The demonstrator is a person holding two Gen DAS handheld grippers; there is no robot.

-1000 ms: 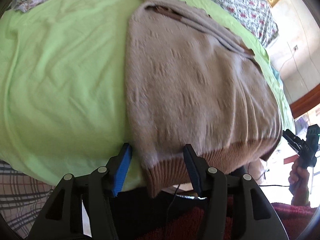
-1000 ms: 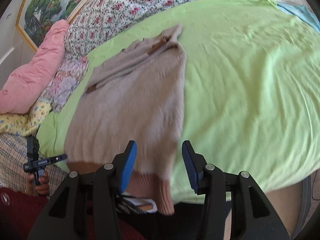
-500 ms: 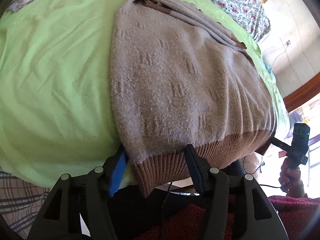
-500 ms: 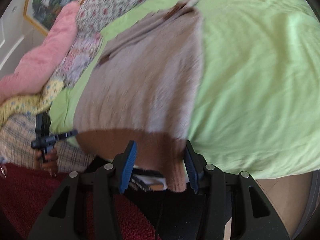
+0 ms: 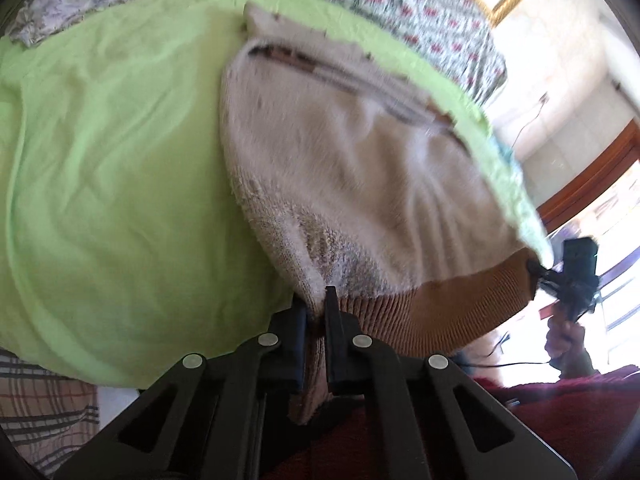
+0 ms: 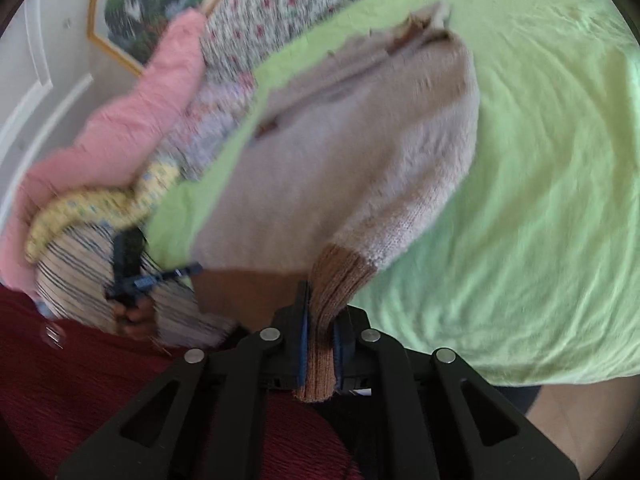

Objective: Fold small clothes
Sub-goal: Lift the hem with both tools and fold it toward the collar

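Observation:
A beige knit sweater [image 5: 360,168] with a brown ribbed hem [image 5: 440,312] lies on a lime green sheet [image 5: 112,168], collar far from me. My left gripper [image 5: 316,312] is shut on the hem's left corner. My right gripper [image 6: 320,320] is shut on the hem's right corner [image 6: 332,280], which bunches up between the pads. The sweater [image 6: 340,152] is lifted at the hem and blurred. Each gripper shows small in the other's view: the right one [image 5: 576,272], the left one [image 6: 136,272].
A floral bedspread [image 6: 288,4] and a pink pillow [image 6: 120,128] lie at the head of the bed. A yellow cloth [image 6: 100,208] and a plaid blanket [image 5: 36,408] lie at the bed's side. A dark red garment [image 6: 80,380] fills the near foreground.
Both grippers have closed on the hem corners; they were open around the hem before. The hem has lifted off the bed edge and the views have tilted.

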